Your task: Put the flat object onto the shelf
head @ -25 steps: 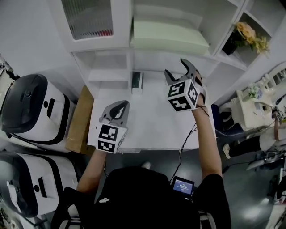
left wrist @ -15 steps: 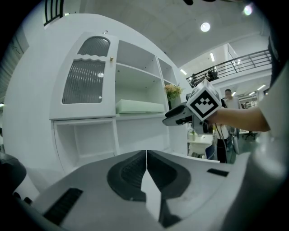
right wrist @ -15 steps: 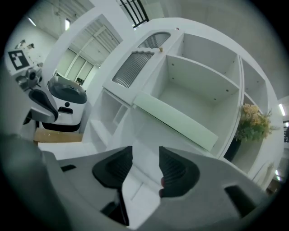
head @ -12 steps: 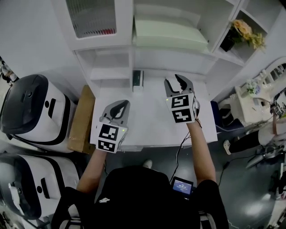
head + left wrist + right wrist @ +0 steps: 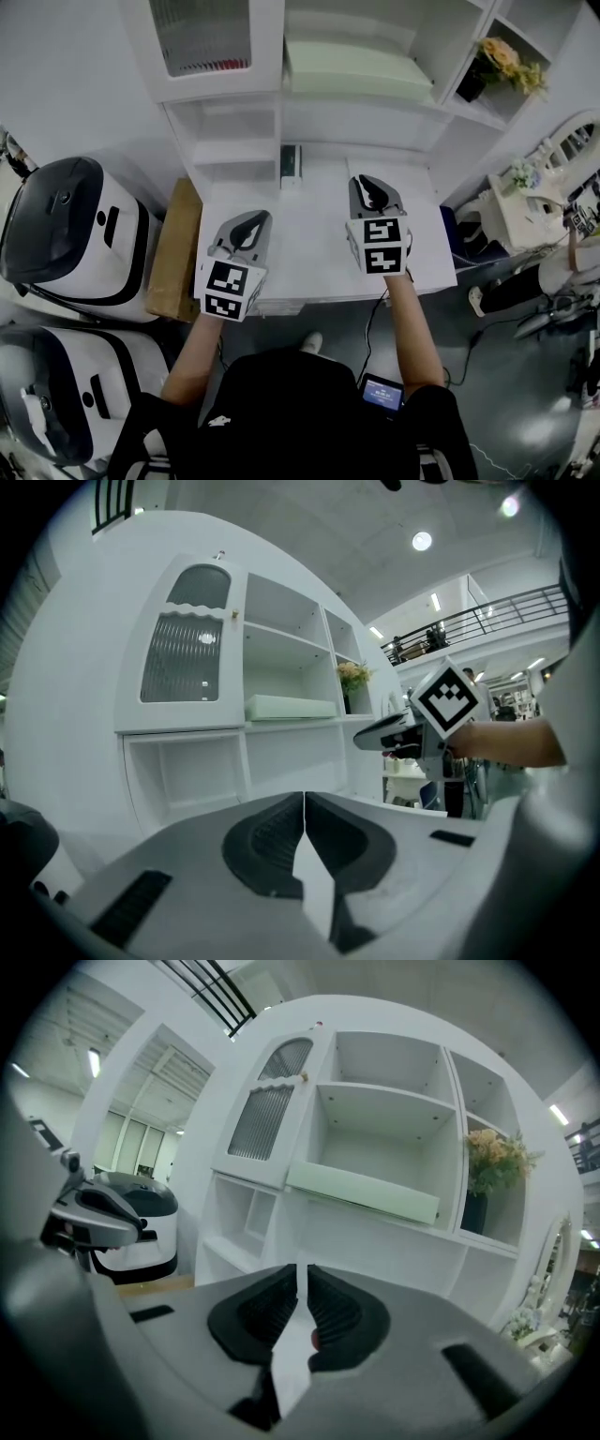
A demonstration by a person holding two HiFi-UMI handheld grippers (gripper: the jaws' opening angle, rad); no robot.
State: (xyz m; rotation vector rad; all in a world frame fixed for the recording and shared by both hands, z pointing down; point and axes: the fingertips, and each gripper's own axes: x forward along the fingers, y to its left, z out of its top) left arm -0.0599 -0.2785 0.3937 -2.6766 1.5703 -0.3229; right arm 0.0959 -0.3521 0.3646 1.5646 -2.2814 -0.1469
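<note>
The flat object, a pale green slab (image 5: 361, 70), lies on the middle shelf of the white cabinet; it also shows in the right gripper view (image 5: 364, 1192) and the left gripper view (image 5: 291, 706). My right gripper (image 5: 370, 185) hovers over the white table (image 5: 309, 267), well short of the shelf. Its jaws have just been closing and now meet with nothing between them (image 5: 302, 1274). My left gripper (image 5: 251, 222) is over the table's left part, shut and empty (image 5: 305, 799). From it the right gripper (image 5: 380, 735) shows at the right.
A small dark box (image 5: 291, 162) stands at the table's back edge. Two white and black machines (image 5: 70, 225) and a cardboard piece (image 5: 173, 248) are at the left. A flower pot (image 5: 497, 66) sits in the right shelf bay. A ribbed glass door (image 5: 202, 33) is at upper left.
My right gripper has drawn back from the shelf toward the person, sunk lower, rolled level, and closed its jaws. The left gripper has shifted slightly.
</note>
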